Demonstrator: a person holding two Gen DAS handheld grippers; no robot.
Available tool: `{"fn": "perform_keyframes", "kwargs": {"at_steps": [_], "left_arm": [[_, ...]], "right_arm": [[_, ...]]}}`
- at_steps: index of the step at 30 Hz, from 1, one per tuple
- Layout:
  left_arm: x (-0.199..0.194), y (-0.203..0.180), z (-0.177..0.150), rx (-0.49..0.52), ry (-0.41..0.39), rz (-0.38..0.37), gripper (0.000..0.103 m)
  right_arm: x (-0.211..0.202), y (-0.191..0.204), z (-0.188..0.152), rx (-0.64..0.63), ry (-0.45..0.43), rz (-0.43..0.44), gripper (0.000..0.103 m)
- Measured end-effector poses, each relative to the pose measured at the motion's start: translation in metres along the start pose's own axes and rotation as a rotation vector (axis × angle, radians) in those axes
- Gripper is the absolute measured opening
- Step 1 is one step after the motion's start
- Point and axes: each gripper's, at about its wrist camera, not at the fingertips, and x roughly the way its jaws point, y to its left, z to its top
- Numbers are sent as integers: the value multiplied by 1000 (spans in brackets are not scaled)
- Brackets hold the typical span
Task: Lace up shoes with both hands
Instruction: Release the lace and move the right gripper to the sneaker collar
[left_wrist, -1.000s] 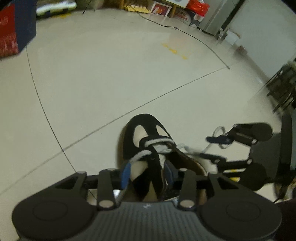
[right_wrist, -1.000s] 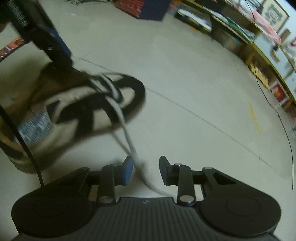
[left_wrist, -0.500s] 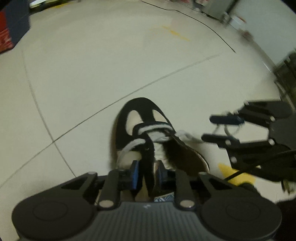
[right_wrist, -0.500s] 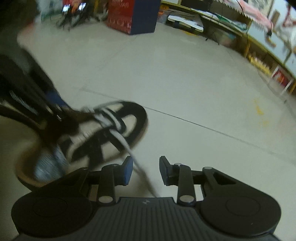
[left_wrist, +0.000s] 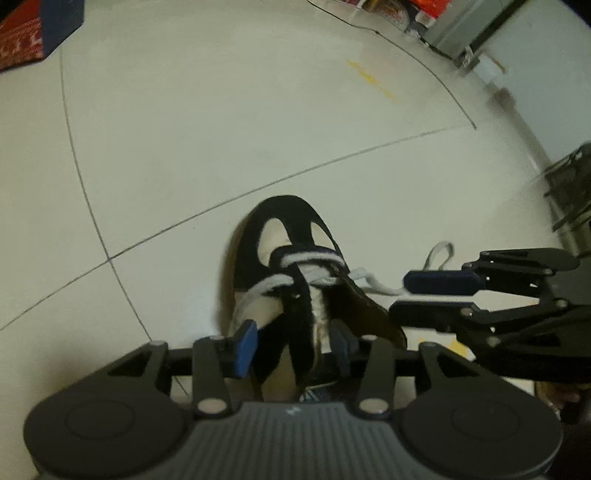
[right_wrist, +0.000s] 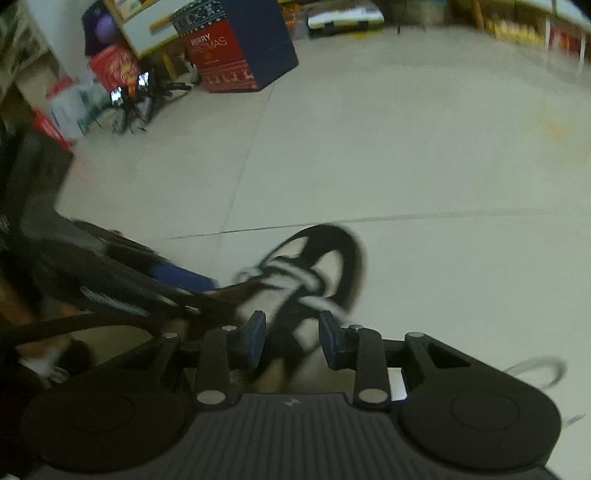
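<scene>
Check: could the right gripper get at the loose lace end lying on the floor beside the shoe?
Probably yes. The loose lace end lies on bare floor just beyond the right gripper, clear of the shoe; nothing sits between them.

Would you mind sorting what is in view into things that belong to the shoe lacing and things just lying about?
Belongs to the job:
- shoe
- white lace
- left gripper, jaws opening around the shoe's tongue
- right gripper

Just lying about:
- Christmas box
- floor cable
- shelves

left claw (left_wrist: 293, 345) opening astride shoe (left_wrist: 291, 273) tongue | right claw (left_wrist: 436, 295) beside lace (left_wrist: 373, 282)
</scene>
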Motion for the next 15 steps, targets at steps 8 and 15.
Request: {"fn": "perform_keyframes", "kwargs": {"at_steps": [8, 15], "left_arm": [[-7, -4, -14, -2, -57, 75, 7], [-12, -1, -16, -1, -63, 23, 18]], "right_arm": [[18, 26, -6, -87, 9, -21, 17], [17, 23, 1, -112, -4, -36, 12]]}}
